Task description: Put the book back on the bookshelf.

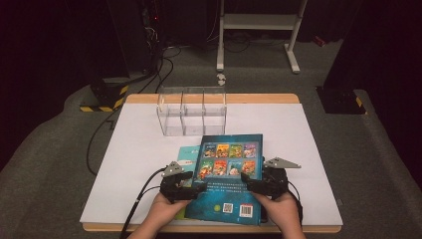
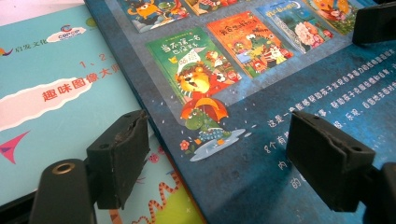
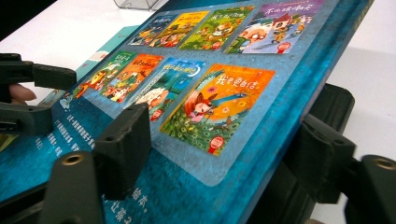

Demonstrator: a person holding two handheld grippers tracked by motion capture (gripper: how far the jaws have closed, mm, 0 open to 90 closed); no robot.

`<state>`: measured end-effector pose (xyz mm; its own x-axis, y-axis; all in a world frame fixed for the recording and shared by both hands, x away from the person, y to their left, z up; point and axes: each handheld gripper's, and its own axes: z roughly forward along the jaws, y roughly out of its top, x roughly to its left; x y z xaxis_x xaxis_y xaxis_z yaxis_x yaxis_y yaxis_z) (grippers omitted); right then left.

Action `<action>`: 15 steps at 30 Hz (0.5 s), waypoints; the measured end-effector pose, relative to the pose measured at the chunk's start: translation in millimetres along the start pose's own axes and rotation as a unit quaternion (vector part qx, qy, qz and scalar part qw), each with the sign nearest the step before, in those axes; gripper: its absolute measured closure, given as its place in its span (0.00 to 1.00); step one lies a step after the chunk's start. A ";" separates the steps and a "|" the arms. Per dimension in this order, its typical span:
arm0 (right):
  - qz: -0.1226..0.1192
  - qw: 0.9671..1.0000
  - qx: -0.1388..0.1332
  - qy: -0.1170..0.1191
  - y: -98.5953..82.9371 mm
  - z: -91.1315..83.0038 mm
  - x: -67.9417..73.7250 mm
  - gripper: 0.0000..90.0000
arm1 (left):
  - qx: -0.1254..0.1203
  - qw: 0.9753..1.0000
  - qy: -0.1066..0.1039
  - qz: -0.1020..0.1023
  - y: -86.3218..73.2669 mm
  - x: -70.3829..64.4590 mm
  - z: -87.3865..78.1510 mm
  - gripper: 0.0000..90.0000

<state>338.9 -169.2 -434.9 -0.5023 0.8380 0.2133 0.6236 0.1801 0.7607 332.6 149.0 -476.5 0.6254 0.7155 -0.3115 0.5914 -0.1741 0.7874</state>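
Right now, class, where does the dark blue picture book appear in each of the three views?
High view: dark blue picture book lies low centre, between both grippers.
Left gripper view: fills the right side.
Right gripper view: runs across the centre.
Shared landmark: its grid of small cover pictures.

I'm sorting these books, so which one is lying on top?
The dark blue book with the small cover pictures lies on top; the light teal book shows from under its left edge.
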 end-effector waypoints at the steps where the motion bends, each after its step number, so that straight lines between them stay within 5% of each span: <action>1: -0.001 1.000 0.000 -0.001 0.0 -0.7 0.0 0.31 | 0.000 1.000 0.000 0.000 0.1 0.1 0.0 0.24; 15: -0.010 1.000 -0.008 -0.007 -0.2 -6.2 2.6 0.40 | 0.003 1.000 -0.003 0.004 1.0 1.2 0.5 0.24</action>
<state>333.8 -170.2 -430.8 -0.5055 0.8418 0.1892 0.6043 0.1890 0.7740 334.2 149.3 -476.4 0.6325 0.7104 -0.3087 0.5894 -0.1828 0.7869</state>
